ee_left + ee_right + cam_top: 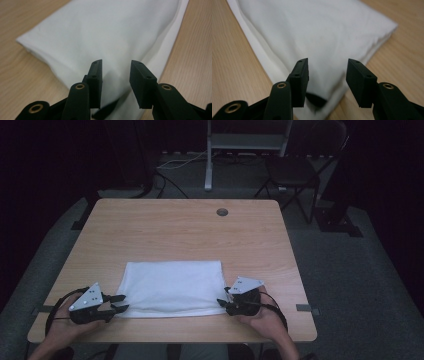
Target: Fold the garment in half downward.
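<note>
A folded white cloth (172, 287) lies flat near the front of the wooden table (180, 230). My left gripper (121, 303) sits at the cloth's near left corner, jaws open and straddling the cloth (110, 32) edge. At the near right corner my right gripper (221, 302) is open too, its jaws either side of the cloth (319, 32) corner. Neither grips the fabric. In the left gripper view the gripper (116, 75) points over the cloth; the right gripper (327, 73) points over it likewise.
A round cable hole (222, 212) sits near the table's far edge. Behind the table stand a dark folding chair (295, 170) and a grey metal stand (245, 142). The floor is dark carpet with cables.
</note>
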A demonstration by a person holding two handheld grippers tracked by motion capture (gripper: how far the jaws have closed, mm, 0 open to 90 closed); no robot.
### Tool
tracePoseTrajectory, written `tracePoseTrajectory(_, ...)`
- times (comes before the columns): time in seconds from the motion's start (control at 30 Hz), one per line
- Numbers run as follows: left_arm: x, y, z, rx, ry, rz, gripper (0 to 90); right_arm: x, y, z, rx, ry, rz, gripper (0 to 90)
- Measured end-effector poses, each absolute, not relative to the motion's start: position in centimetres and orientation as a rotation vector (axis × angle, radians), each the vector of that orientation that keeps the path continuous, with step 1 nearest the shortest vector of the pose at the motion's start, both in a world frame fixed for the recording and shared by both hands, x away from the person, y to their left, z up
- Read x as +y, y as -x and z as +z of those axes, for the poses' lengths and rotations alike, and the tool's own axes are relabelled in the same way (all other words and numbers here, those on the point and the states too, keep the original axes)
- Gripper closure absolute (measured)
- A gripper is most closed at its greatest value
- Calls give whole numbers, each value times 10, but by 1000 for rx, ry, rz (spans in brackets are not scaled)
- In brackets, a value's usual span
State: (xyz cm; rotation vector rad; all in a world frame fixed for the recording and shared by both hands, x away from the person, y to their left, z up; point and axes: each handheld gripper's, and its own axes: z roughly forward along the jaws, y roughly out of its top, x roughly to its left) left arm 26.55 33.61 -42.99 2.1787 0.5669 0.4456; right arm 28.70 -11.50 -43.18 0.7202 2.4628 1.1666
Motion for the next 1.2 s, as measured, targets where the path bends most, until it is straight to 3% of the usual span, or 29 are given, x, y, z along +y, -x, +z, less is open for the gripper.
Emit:
tracePoseTrajectory(0.33, 318, -277, -432, 560, -2241, 397, 614, -89, -293, -432, 2516, -670, 1143, 484)
tracePoseTrajectory(1.2, 349, -262, -428, 594, -2200, 387, 575, -113, -278, -432, 2509, -702, 1211, 450)
